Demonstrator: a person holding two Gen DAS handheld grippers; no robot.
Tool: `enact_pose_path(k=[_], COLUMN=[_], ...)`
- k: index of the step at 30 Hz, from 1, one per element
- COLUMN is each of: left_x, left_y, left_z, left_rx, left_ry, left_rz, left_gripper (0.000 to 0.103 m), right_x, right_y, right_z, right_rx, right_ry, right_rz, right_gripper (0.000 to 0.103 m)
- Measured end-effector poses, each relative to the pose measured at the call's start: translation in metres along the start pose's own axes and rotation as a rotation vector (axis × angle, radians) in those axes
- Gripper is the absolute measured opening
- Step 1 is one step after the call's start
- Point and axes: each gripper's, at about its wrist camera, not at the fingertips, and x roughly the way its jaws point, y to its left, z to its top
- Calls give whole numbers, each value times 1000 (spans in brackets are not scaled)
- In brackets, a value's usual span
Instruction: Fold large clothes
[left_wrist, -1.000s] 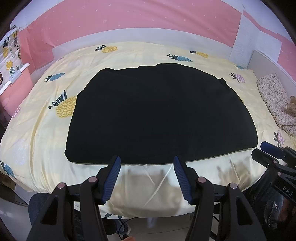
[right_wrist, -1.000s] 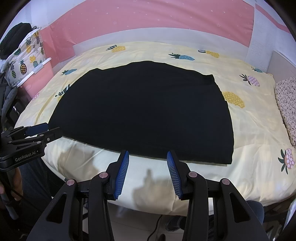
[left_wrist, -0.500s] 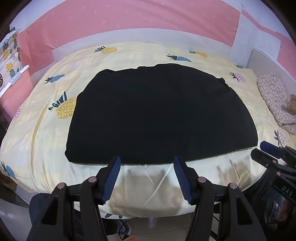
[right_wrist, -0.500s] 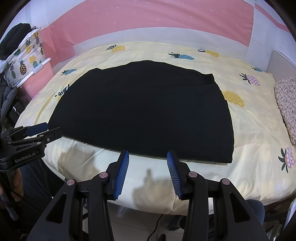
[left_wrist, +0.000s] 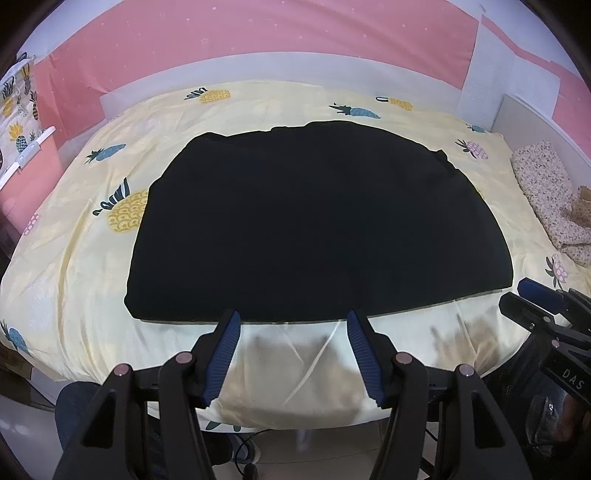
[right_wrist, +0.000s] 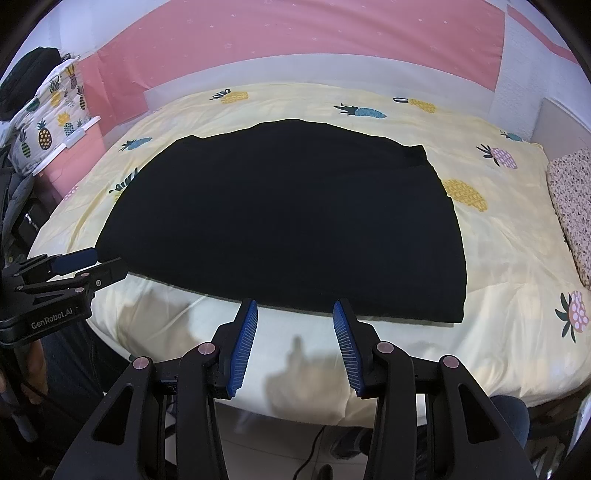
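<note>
A large black garment lies spread flat on a bed with a yellow pineapple-print cover. My left gripper hovers open just short of the garment's near hem, nothing between its blue pads. My right gripper is also open and empty, its fingertips level with the same near hem further right. Each gripper shows at the edge of the other's view: the right gripper and the left gripper.
A speckled pillow lies at the bed's right end. Pink wall behind the bed. A pineapple-print cloth hangs over furniture at the left. A person's dark trousers and cables show below the bed's near edge.
</note>
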Motion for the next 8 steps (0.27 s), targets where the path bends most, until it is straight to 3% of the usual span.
enact_pose_path(k=[8], left_x=[0], left_y=[1], left_z=[-1], left_rx=[6], left_ry=[-9], left_rz=[10], left_gripper=[68], right_x=[0], right_y=[0], right_z=[0], right_rx=[-2], right_ry=[-1], right_rz=[1], right_gripper=[44])
